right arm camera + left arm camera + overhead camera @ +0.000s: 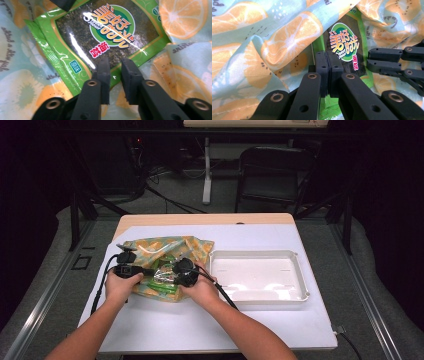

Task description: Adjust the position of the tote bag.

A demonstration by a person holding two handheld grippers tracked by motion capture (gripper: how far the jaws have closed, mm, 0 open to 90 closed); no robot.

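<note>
From the high view I see my two hands w/ a gripper each, meeting over a fruit-print cloth bag (167, 251) on the white table (210, 325). A green seaweed snack packet (165, 277) lies in the bag's open mouth, between the two grippers.

Left gripper (150, 271): in the left gripper view its two black fingers (322, 67) are clenched together, pads pressed face to face, no gap between them. The packet's green edge sits right at the pads and continues below them; I can't tell for sure whether a bit of the film is pinched in the seam. The packet's round logo (344, 42) is just beyond the fingertips, slightly to their right. Orange-slice cloth is to the left of the fingers & behind the packet.

Right gripper (176, 270): in the right gripper view (115, 65) its fingers (130, 72) stand a little apart, released, w/ a clear gap between pads. The packet's near edge lies just past the fingertips, under them; pads aren't pressing on it. The packet (105, 37) stretches away from the fingers, dark seaweed window & glossy glare, logo straight ahead of the tips. Cloth surrounds it on both sides of the fingers.

In the left gripper view the right gripper's black linkage (397, 62) shows to the right of my left fingers, near the packet's far side.

A white empty-looking tray (300, 270) sits beside the bag, on the right gripper's outer side, apart from both grippers.
</note>
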